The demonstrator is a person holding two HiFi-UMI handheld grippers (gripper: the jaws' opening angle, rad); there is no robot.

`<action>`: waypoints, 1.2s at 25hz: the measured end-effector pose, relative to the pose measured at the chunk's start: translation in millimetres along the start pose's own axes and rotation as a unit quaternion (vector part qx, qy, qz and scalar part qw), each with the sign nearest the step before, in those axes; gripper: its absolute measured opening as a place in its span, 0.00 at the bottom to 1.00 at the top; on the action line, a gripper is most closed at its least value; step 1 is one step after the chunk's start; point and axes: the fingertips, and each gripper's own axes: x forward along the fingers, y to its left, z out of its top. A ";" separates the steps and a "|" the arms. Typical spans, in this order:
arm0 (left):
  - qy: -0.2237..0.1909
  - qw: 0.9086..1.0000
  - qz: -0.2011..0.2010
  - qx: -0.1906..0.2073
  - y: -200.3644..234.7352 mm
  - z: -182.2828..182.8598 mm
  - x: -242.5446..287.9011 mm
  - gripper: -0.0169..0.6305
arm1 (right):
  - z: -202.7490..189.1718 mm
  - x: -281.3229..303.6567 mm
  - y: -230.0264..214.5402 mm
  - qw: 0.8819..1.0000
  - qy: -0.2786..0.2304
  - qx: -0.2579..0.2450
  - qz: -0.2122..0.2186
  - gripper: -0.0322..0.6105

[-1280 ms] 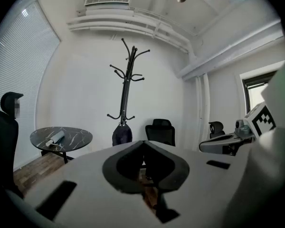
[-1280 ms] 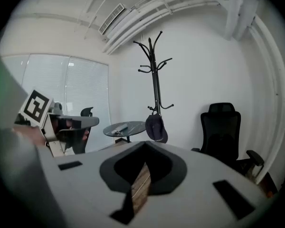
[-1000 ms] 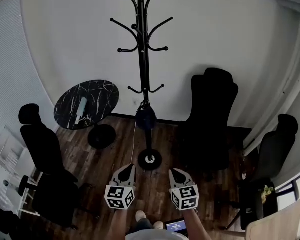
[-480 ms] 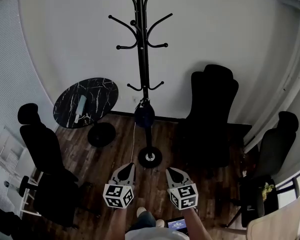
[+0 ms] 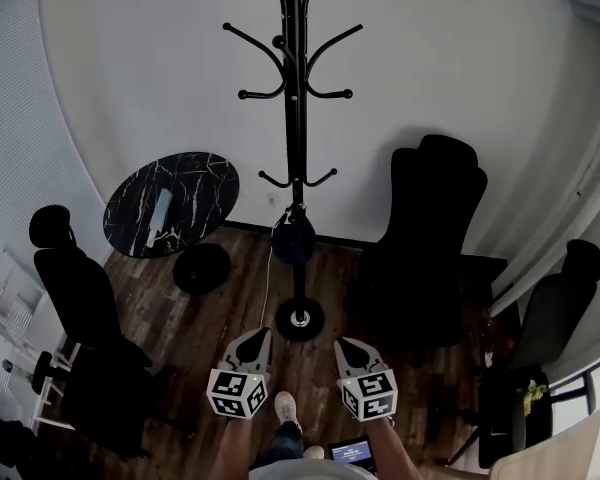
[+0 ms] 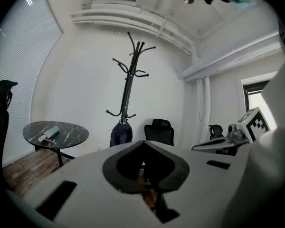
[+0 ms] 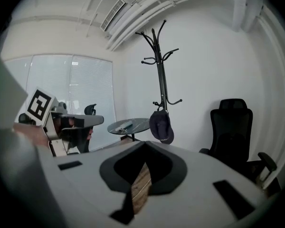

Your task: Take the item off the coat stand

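A black coat stand [image 5: 295, 118] rises against the white wall, and a dark cap [image 5: 293, 240] hangs from one of its lowest hooks. In the head view my left gripper [image 5: 257, 336] and right gripper [image 5: 347, 344] are side by side low in the frame, short of the stand's round base, both pointing at it. Each is shut with nothing between its jaws. The left gripper view shows its shut tips [image 6: 143, 144] below the distant stand [image 6: 128, 89] and cap [image 6: 120, 134]. In the right gripper view the cap [image 7: 161, 126] hangs beyond my shut tips [image 7: 143, 146].
A round black marble table [image 5: 205, 183] with a pale object [image 5: 160, 216] on it stands left of the stand. Black office chairs sit at the right [image 5: 430, 238], far right [image 5: 550, 308] and left [image 5: 75, 288]. A thin white cable runs down beside the pole.
Both grippers have edged forward toward the stand's base, still shut. The stand sits slightly further right in the head view, and a shoe now shows between the grippers.
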 end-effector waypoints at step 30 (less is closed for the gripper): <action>0.000 0.998 -0.050 -0.030 151.3 34.8 194.8 0.06 | 69.8 214.4 -70.0 0.998 -0.014 0.022 -0.051 0.07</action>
